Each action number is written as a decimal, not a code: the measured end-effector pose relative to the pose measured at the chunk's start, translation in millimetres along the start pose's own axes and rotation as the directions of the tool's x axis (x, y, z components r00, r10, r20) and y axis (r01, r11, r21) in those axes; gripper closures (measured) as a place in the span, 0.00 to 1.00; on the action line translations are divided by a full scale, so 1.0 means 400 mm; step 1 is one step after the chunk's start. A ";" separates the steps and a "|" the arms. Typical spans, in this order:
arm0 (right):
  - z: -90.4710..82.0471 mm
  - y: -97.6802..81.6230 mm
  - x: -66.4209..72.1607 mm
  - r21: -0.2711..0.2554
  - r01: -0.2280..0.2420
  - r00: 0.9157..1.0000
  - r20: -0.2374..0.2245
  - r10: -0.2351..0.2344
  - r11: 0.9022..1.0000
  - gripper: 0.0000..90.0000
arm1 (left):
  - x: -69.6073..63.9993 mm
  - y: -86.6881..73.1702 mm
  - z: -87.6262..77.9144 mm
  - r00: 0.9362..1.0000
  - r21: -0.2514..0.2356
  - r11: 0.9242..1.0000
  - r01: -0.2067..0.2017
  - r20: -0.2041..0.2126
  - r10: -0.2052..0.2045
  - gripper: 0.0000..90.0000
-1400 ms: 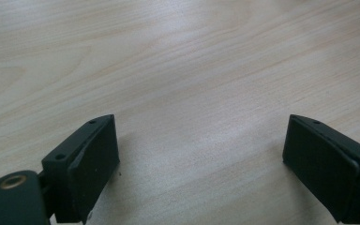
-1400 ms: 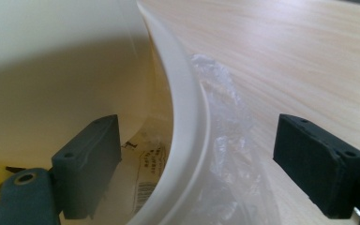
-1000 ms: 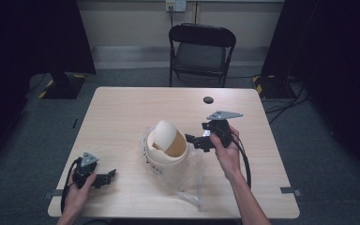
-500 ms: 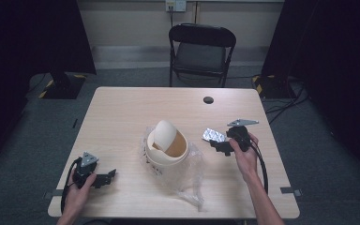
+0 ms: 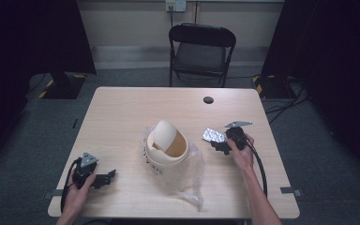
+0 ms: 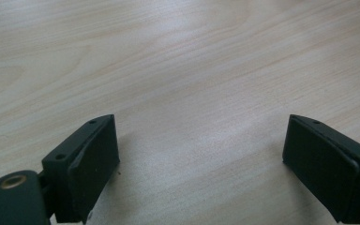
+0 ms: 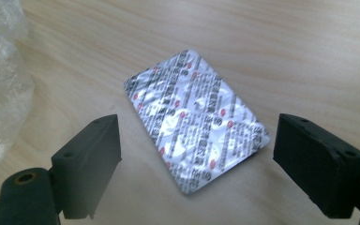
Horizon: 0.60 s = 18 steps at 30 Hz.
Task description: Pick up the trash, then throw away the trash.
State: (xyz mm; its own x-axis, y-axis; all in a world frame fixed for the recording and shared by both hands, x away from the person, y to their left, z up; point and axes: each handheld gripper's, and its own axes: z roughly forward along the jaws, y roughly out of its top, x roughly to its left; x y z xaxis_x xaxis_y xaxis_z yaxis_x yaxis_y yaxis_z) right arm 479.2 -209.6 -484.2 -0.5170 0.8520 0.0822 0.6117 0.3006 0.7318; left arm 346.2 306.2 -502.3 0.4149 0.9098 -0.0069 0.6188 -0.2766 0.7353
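Observation:
A silver foil blister pack (image 5: 213, 135) (image 7: 195, 118) lies flat on the wooden table (image 5: 122, 117), right of centre. My right gripper (image 5: 220, 146) (image 7: 197, 171) hovers just behind it, open, with the pack lying apart ahead of its jaws. A cream swing-lid bin (image 5: 166, 143) rests mid-table on a crumpled clear plastic bag (image 5: 187, 176). Near the front left corner, my left gripper (image 5: 108, 177) (image 6: 201, 171) is open over bare wood.
A small black disc (image 5: 208, 100) sits near the table's far edge. A black folding chair (image 5: 201, 49) stands behind the table. The clear bag shows at the left edge of the right gripper view (image 7: 0, 84). Dark curtains flank the room.
My right gripper carried the blister pack from the bin's rim out to the right, set it on the table and opened. The left gripper stayed put.

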 end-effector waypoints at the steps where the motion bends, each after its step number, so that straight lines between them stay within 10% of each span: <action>1: 0.003 0.006 -0.008 -0.006 0.010 1.000 0.010 -0.010 1.000 0.16 | 0.000 0.000 0.000 1.000 0.000 1.000 0.001 -0.001 -0.001 0.12; 18: 0.039 -0.005 -0.005 0.022 0.044 0.999 0.031 -0.044 0.999 0.18 | 0.000 0.000 0.000 1.000 0.000 1.000 0.000 -0.001 0.000 0.11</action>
State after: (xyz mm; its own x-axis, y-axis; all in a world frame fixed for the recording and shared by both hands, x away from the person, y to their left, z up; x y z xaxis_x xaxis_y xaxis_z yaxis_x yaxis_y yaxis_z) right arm 488.3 -205.2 -496.5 -0.5246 0.8509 0.0285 0.6018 0.3469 0.7194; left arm 346.1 306.2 -502.3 0.4140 0.9102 -0.0065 0.6191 -0.2763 0.7351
